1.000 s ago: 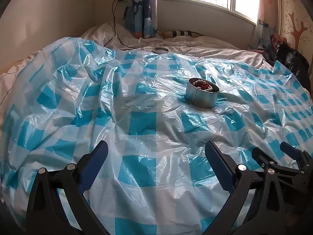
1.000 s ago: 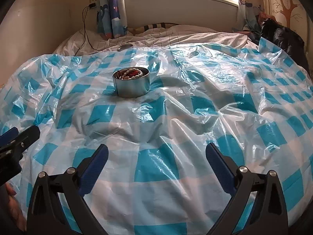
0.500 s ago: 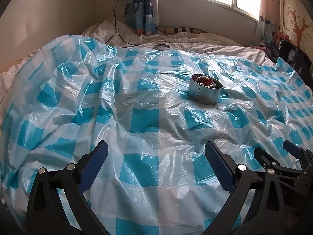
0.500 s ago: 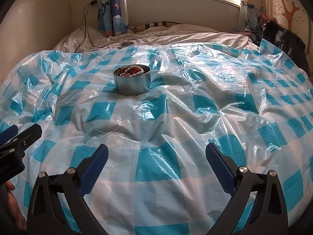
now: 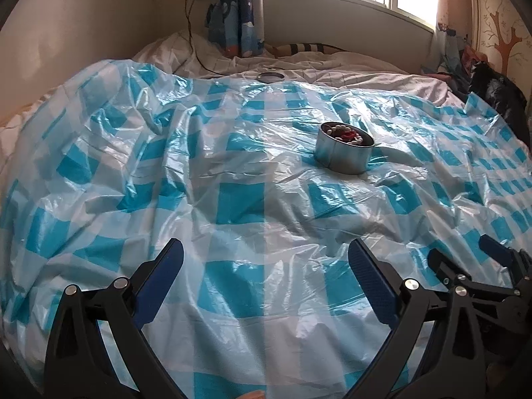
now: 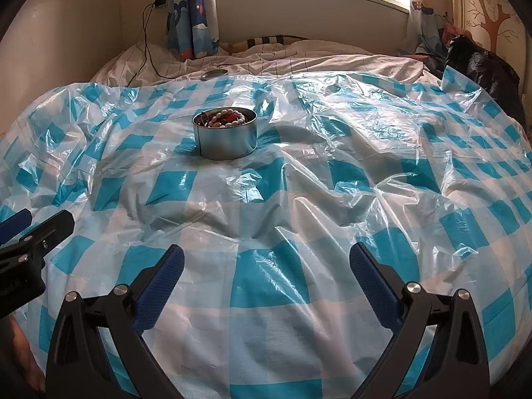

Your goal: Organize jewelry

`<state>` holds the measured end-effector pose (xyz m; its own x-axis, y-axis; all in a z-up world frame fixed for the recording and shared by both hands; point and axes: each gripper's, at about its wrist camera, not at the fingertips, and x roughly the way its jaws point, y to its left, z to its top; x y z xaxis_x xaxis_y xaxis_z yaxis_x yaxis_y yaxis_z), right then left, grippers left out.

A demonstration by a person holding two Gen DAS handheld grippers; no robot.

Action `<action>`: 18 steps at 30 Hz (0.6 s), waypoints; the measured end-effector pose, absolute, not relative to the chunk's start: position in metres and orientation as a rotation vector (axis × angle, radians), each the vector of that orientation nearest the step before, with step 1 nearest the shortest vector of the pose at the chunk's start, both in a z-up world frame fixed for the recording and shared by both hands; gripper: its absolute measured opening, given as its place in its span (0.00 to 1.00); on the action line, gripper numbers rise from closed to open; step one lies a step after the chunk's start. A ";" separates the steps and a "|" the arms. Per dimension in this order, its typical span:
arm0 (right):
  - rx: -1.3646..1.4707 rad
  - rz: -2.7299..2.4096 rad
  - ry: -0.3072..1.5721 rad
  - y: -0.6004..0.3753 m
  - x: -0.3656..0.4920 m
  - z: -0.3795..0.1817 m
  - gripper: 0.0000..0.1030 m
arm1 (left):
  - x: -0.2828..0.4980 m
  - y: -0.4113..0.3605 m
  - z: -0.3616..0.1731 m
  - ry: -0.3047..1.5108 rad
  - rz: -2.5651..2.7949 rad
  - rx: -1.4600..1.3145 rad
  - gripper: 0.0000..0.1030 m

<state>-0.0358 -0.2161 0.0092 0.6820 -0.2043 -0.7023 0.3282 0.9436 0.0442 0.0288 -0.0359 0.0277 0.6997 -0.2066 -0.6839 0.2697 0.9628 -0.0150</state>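
Observation:
A round metal tin (image 5: 344, 151) stands open on the blue-and-white checked plastic sheet (image 5: 232, 199), holding white beads and a red piece of jewelry (image 5: 345, 133). It also shows in the right wrist view (image 6: 226, 133), with the beads (image 6: 226, 118) inside. My left gripper (image 5: 266, 259) is open and empty, well short of the tin. My right gripper (image 6: 266, 259) is open and empty, also short of the tin. The right gripper shows at the left wrist view's right edge (image 5: 492, 259). The left gripper shows at the right wrist view's left edge (image 6: 33, 229).
A round metal lid (image 5: 270, 76) lies on the white bedding beyond the sheet; it also shows in the right wrist view (image 6: 214, 73). A black cable (image 6: 146, 46) runs from a wall socket. A black bag (image 6: 478, 63) sits at the far right. Curtains (image 6: 191, 16) hang behind.
Both grippers have drawn back and risen a little; the tin sits slightly farther off and higher in both views. Jaws stay open.

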 end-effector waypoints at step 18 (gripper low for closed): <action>0.171 -0.300 0.766 -0.216 -0.035 0.009 0.93 | 0.039 -0.032 0.018 0.843 -0.275 0.013 0.93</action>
